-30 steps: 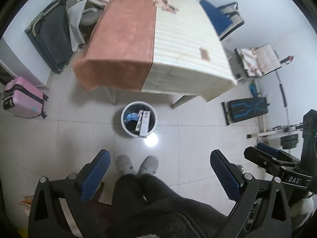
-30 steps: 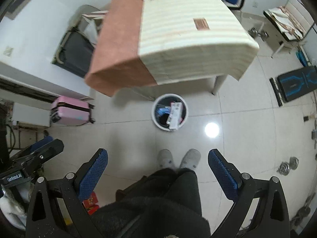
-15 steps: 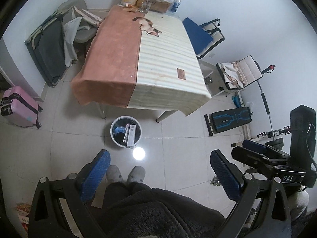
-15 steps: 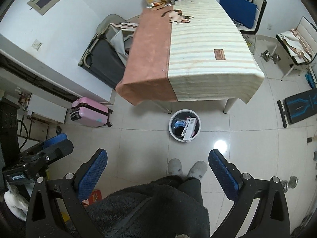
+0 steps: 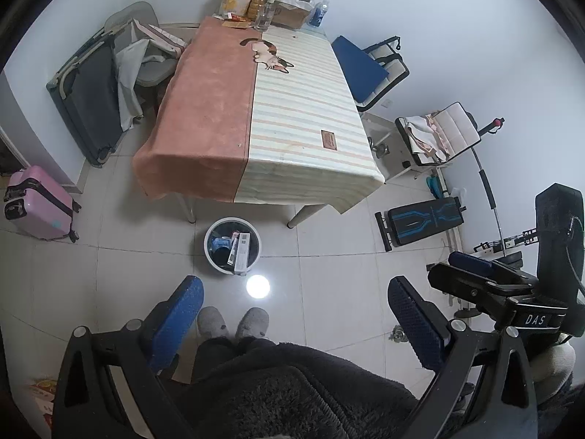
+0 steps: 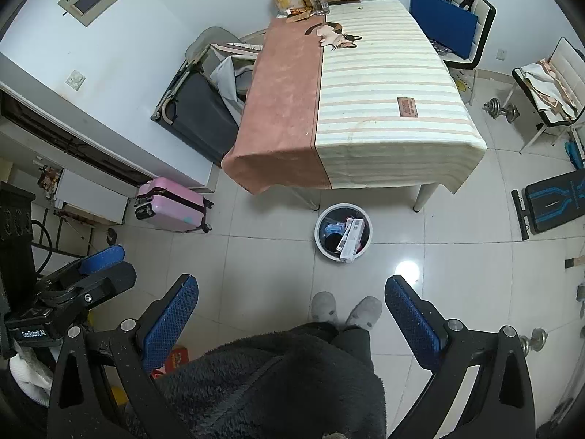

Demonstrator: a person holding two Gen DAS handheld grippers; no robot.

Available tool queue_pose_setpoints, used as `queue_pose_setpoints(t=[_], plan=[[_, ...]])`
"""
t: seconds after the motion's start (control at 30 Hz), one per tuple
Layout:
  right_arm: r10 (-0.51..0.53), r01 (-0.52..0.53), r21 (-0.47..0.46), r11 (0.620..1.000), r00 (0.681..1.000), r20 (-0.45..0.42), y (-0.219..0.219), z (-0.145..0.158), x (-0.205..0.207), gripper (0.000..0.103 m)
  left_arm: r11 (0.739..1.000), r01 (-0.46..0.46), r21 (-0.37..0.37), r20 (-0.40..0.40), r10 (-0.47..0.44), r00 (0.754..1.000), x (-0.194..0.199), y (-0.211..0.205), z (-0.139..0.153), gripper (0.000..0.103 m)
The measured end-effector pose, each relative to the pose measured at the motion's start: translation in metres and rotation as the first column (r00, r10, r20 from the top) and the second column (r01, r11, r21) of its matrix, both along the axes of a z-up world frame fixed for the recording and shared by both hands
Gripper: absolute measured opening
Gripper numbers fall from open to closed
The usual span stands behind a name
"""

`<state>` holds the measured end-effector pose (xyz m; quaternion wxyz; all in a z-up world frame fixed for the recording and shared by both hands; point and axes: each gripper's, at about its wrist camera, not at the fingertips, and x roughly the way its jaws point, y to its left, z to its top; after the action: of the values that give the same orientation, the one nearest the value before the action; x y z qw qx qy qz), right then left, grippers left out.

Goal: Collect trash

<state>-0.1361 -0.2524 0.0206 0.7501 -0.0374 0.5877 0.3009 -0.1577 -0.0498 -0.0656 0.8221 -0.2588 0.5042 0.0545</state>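
Both grippers are held high above the tiled floor (image 5: 329, 274), looking down past the person's dark fleece clothing and grey slippers (image 5: 234, 320). The left gripper (image 5: 296, 314) has its blue-padded fingers (image 5: 179, 314) spread wide apart, with nothing between them and nothing touching the pads; only floor, slippers and clothing show in the gap. The right gripper (image 6: 290, 311) is in the same state, its fingers (image 6: 172, 314) wide apart and bare of any load. Each gripper appears at the edge of the other's view: the right one at the right side of the left wrist view, the left one at the left side of the right wrist view. The trash bin (image 5: 232, 245), a round white bucket, stands on the floor just in front of the near edge of the table (image 5: 263, 120), ahead of the slippers and well below both grippers. Inside it lie a white carton (image 5: 242, 252) leaning on the rim, something blue, and dark items too small to identify. The table wears a cloth that is half rust-coloured and half striped, bare along most of its length, with snack bags, bottles and a cardboard box (image 5: 292, 11) crowded at its far end against the wall. A pink suitcase (image 5: 36, 203) sits on the floor to the left.
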Motion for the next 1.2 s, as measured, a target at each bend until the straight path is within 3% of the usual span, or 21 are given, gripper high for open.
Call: queue_pose_setpoints(t=[1.2], plan=[[0.002, -0.002, 0.003, 1.000, 1.000, 0.012, -0.006, 0.012, -0.005, 0.103, 1.000, 0.013, 0.004, 0.010, -0.013, 1.000, 0.002, -0.006, 0.010, 0.103]])
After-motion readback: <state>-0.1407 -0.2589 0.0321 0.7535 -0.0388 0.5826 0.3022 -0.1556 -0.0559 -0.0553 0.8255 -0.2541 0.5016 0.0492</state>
